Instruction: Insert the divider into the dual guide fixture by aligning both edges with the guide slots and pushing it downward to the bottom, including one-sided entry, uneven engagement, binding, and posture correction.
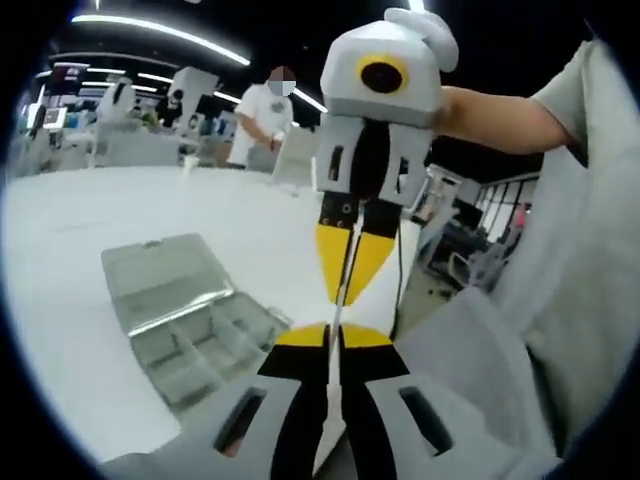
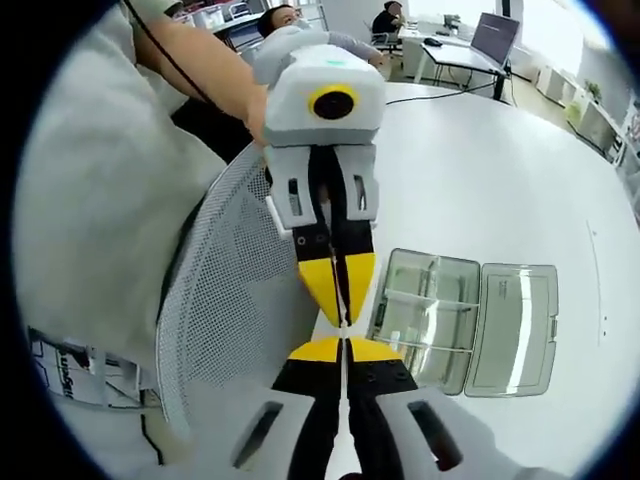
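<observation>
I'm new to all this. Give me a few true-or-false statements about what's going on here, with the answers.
1. Both grippers pinch one thin divider between them. True: left gripper, right gripper.
2. The clear box lies open on the table. True.
3. The divider is already seated in the box. False: it is held in the air, apart from the box.
4. The gripper tips are red. False: they are yellow.
5. The table is black. False: it is white.
</observation>
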A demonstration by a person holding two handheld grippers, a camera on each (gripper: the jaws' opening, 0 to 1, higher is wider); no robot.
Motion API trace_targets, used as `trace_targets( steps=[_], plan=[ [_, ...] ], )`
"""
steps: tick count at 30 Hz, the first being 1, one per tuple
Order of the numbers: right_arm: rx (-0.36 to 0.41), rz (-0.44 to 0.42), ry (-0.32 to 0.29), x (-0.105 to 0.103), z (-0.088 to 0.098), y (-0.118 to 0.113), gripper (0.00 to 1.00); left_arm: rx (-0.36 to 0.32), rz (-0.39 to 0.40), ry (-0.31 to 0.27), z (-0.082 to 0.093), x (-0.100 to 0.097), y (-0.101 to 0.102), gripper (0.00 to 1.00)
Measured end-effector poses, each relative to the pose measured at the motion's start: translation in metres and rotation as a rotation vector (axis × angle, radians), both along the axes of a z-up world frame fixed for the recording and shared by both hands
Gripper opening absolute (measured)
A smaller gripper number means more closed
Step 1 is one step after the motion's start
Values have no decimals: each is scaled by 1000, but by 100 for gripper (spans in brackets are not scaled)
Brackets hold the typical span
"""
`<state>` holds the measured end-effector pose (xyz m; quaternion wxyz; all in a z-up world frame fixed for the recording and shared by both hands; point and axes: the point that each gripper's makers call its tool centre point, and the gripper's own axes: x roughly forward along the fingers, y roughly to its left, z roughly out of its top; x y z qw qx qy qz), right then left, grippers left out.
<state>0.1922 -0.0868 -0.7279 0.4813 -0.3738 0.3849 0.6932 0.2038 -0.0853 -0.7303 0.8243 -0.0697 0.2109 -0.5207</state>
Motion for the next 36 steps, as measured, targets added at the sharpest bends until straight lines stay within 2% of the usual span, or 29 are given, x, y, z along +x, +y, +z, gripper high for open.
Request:
trace_targets(
  steps=[7,11,14,17,22,26,28,30,33,36],
  plan=[
    [-12,-37,6,0,3,5,0,35,-5,-22,1,0,4,1],
    [12,-94,44,5,7,8,0,22,12,-12,2,4,8,1],
    [15,-89,40,4,7,9,0,25,8,-11,3,4,8,2],
    [28,-131,61,6,8,12,0,23,10,5,2,4,9,1],
    [33,-128,66,4,9,13,0,29,9,11,3,3,9,2],
    [29,-174,81,8,8,15,0,23,43,29,2,8,12,5],
    [28,-182,76,9,9,16,0,50,57,37,-1,10,16,11],
    [23,-186,69,10,9,17,0,61,64,17,0,11,18,16],
    [14,-198,56,14,6,17,0,60,75,4,4,13,21,16],
    [-3,-210,44,17,3,17,0,99,82,-27,4,16,25,19]
  ],
)
